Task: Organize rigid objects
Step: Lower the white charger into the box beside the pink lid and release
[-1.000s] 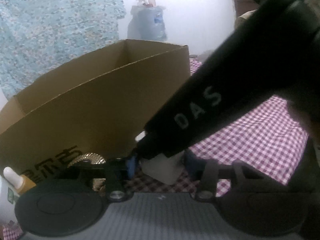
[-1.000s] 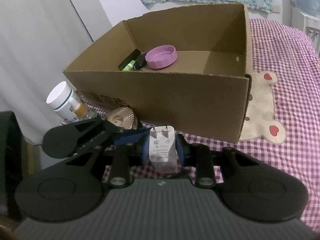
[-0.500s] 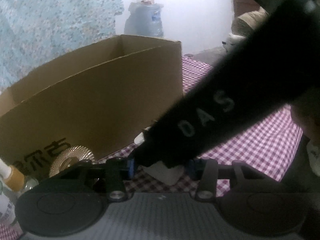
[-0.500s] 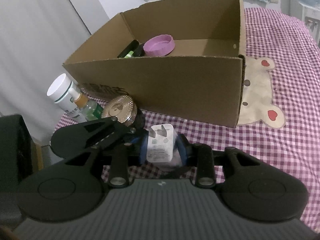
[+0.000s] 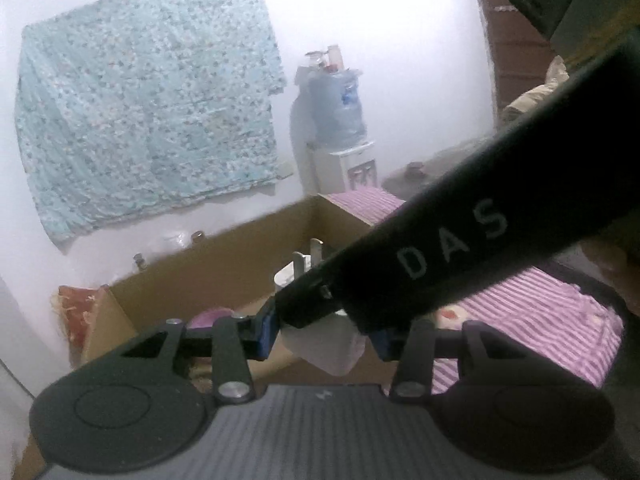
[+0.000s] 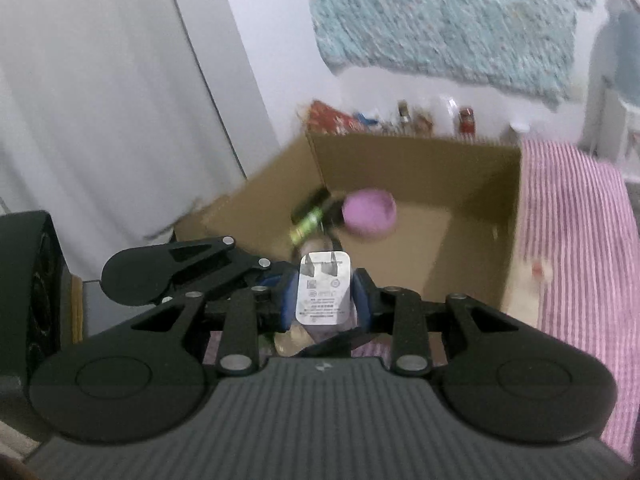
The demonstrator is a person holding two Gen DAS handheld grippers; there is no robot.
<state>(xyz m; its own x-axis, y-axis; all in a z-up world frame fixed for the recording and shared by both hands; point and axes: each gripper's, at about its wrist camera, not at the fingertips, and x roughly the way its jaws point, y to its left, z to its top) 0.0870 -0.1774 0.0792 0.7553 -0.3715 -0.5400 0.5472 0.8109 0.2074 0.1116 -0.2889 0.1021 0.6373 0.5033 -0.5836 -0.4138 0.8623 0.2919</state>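
A: The right gripper (image 6: pixel 326 300) is closed on the white charger (image 6: pixel 323 294), blue pads pinching its two sides, prongs pointing ahead toward the box (image 6: pixel 416 168). The charger is up in the air, just short of the near wall.

B: And the left gripper (image 5: pixel 324 330)?

A: In its own view the charger (image 5: pixel 324 348) sits between its pads too, with the right gripper's black finger across it. Whether the left pads press or only flank it, I can't tell.

B: Then how should the drop go?

A: I'd carry it over the near wall before letting go, keep the prongs forward, lower it close to the floor of the box, then part the jaws. It's hard plastic, so a drop from height would likely bounce or knock things.

B: Where's the room inside?

A: The pink lid (image 6: pixel 370 216) and a dark tube (image 6: pixel 310 218) lie at the back left. The right half of the floor looks bare. That's the spot I'd pick.

B: Edges to mind?

A: The near wall under the fingers, and the right wall beside the checked cloth (image 6: pixel 576 216). The left gripper hangs close on the left, so a rightward path seems safer.
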